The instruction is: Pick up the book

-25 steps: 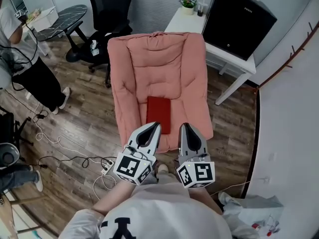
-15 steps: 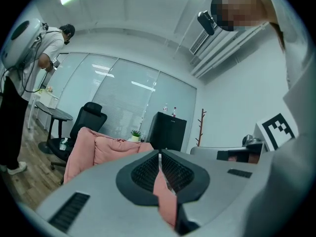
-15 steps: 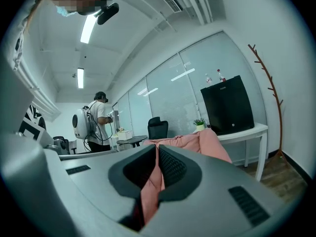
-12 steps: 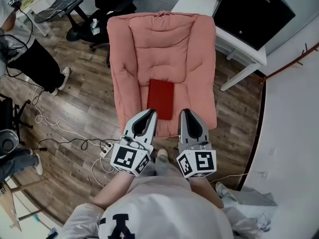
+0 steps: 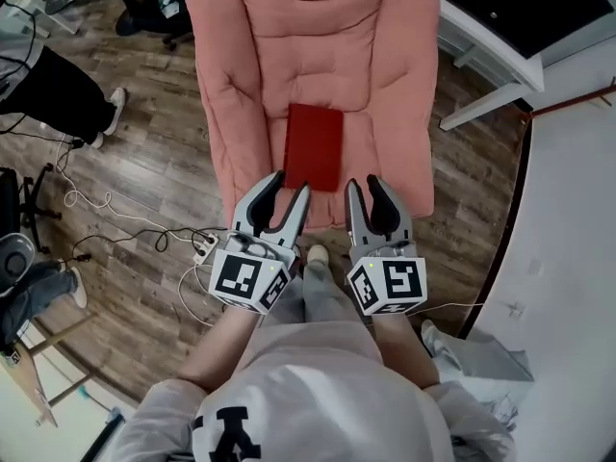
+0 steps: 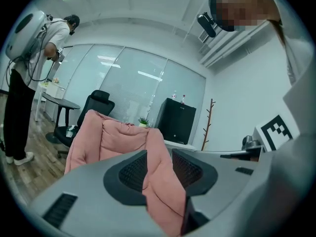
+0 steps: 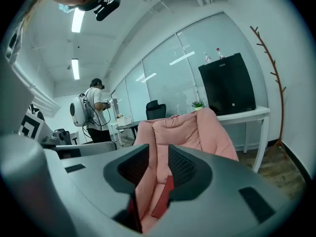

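Armchair [image 5: 318, 46] bears book [image 5: 314, 147]; left hand-held gripper [image 5: 289, 186], right hand-held gripper [image 5: 364, 183] both opening, empty.

We hold our left tool [image 5: 290, 187] and right tool [image 5: 364, 183] side by side in front of us, close together but not touching. Both point forward and tip slightly downward. Each tool's jaws are opening, and neither pair grips anything. Our forearms [image 5: 223, 346] reach out from the body roughly parallel, and the marker cubes [image 5: 248, 282] face up toward us.

Free pink seat [image 5: 371, 157] around book [image 5: 313, 147], padded armrests [image 5: 214, 114] on 2 sides
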### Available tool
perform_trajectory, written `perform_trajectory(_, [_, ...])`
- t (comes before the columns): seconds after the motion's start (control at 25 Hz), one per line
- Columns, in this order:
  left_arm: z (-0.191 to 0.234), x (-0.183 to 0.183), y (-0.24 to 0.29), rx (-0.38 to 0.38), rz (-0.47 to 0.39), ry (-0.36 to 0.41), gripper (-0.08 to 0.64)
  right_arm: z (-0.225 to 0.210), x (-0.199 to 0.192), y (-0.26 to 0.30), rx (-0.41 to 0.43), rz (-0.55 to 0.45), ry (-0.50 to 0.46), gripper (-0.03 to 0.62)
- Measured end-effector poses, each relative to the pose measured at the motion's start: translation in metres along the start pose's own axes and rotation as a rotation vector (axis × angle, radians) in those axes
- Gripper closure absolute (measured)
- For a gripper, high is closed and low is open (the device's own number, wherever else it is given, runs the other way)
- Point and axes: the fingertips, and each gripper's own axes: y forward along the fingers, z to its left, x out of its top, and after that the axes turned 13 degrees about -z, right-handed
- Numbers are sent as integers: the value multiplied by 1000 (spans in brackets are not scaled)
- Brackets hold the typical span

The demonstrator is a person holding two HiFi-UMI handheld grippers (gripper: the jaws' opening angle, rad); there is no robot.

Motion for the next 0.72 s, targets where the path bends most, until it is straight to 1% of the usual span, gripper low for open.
perform_trajectory(0.08, [6, -14, 3, 15, 18, -12, 410, -8, -17, 3, -14, 30, 4, 472])
perform_trajectory(0.16, [13, -28, 5, 32, 34, -24, 390, -15, -32, 6, -23, 54, 9, 472])
perform_trajectory(0.28, [23, -48, 6, 57, 61, -32, 373, -22, -49, 13, -30, 77, 16, 463])
perform_trajectory(0.52, [41, -83, 12, 101, 99, -56, 368, -35, -81, 24, -32, 120, 17, 443])
perform_trajectory(0.72, [52, -110, 17, 117, 132, -68, 366, -47, -113, 30, -43, 159, 23, 434])
